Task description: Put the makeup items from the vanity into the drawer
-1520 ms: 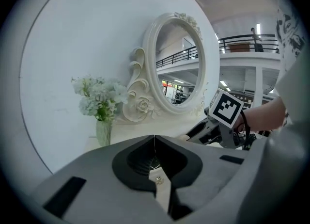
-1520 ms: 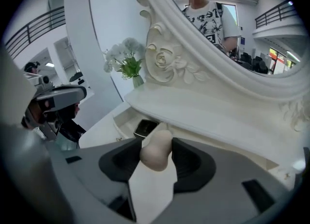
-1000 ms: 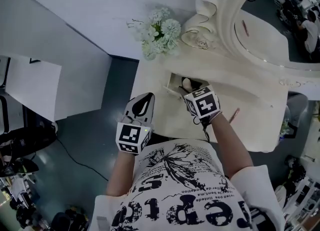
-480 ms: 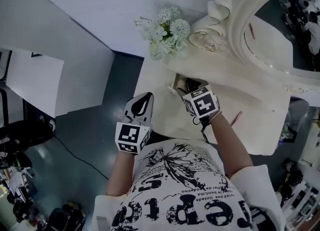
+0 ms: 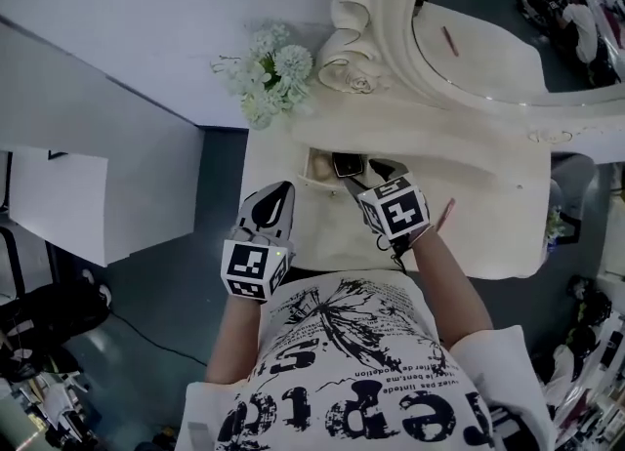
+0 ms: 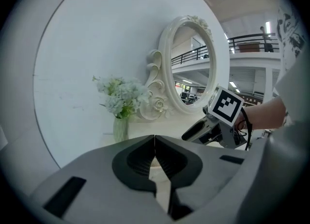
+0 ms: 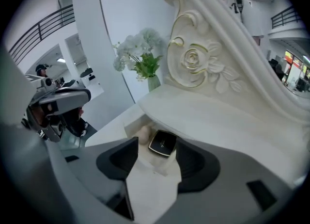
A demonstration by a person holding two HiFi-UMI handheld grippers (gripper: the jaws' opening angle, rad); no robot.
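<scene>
Compact point(image 5: 349, 163) now in drawer point(image 5: 320, 172), flowers point(image 5: 266, 72) beyond

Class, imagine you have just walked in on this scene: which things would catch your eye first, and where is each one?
The ornate cream-white oval mirror frame dominates the back of the vanity, with a bunch of white flowers at its left end. In front, the right gripper hovers with open jaws at the open drawer, where a black square compact lies.
</scene>
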